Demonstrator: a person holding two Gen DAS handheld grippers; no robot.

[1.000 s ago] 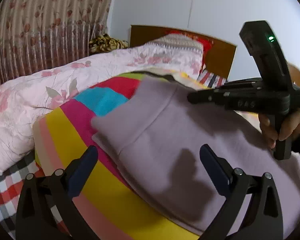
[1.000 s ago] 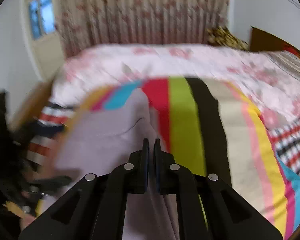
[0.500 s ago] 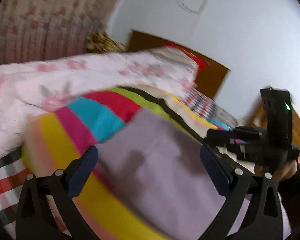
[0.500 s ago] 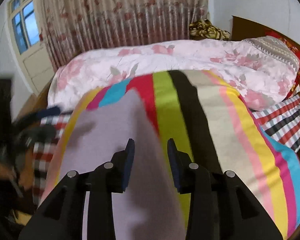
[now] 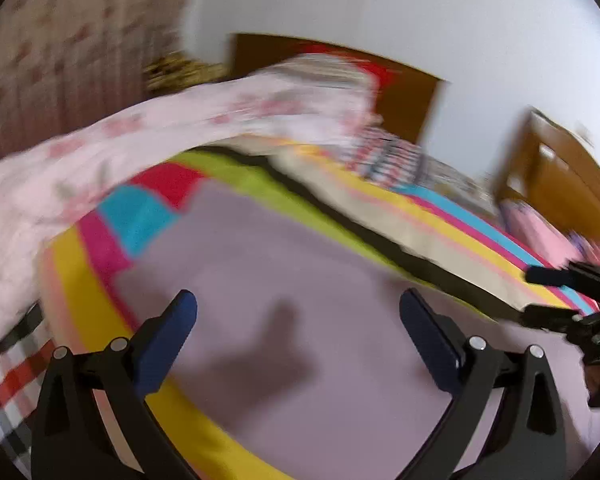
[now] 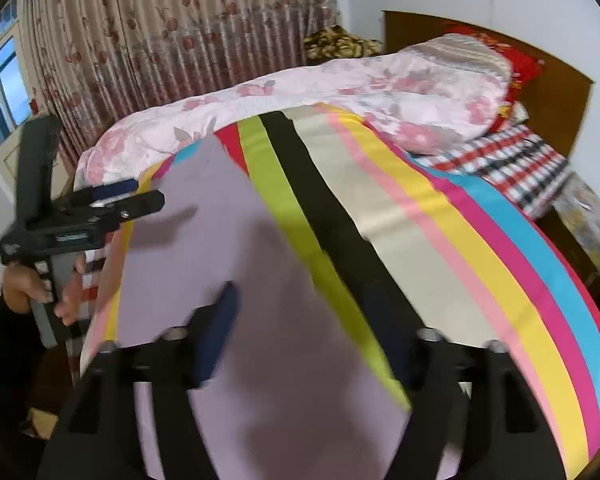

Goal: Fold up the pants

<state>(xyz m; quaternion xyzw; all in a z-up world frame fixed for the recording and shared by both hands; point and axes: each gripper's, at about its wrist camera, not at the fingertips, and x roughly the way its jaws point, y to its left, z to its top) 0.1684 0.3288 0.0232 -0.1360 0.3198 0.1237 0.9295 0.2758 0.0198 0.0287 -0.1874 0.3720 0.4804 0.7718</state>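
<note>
The right tongs (image 6: pixel 300 320), clamped on the lilac pants (image 6: pixel 236 280) a second ago, have let go and spread wide; the left tongs (image 5: pixel 298 322) hang released. Pants lie flat along the bed's (image 6: pixel 440 240) near-left edge, seemingly folded

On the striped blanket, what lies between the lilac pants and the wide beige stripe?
In the right wrist view, a lime green stripe and a black stripe separate the lilac pants from the beige stripe.

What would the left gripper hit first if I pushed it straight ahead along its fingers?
Probably the lilac pants spread on the striped blanket; the open left gripper hovers over them, though blur hides its height.
</note>
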